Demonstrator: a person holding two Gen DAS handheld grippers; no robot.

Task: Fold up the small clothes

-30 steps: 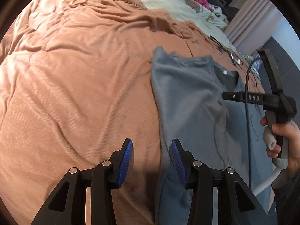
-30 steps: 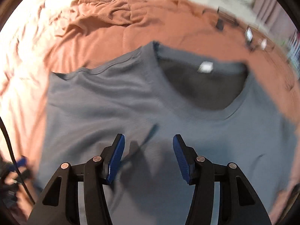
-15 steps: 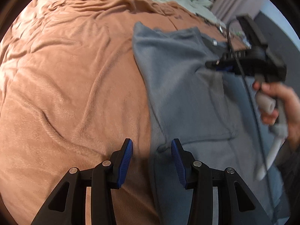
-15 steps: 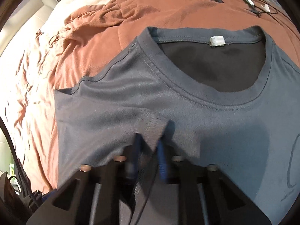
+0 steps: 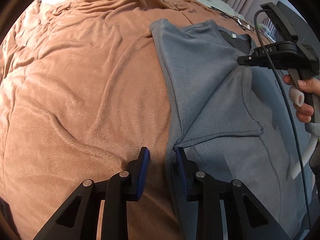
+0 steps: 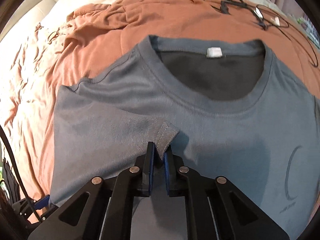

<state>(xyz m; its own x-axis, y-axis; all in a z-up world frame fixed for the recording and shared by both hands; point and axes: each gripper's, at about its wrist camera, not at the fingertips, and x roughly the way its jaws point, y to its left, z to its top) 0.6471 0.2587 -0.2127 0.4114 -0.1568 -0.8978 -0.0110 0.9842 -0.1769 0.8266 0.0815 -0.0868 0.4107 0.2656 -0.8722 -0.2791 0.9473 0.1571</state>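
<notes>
Right now your left claw [image 5: 161, 167] is closing astride the side edge of the grey short-sleeved T-shirt [image 5: 202, 76] on the rumpled rust-brown fleece blanket [image 5: 84, 84], so it may snag blanket too. Your right claw [image 6: 159, 158], clamped on the folded-in sleeve hem, is easing apart; that hem could slip.

sleeve [image 6: 160, 132] now folded in over the shirt [image 6: 220, 140], hem pinched up between the right gripper [image 6: 159, 156] pads, jaws easing apart after snapping nearly shut. left gripper [image 5: 162, 160] narrower than before, closing, now at the shirt's armpit edge, cloth just inside its right pad.
</notes>
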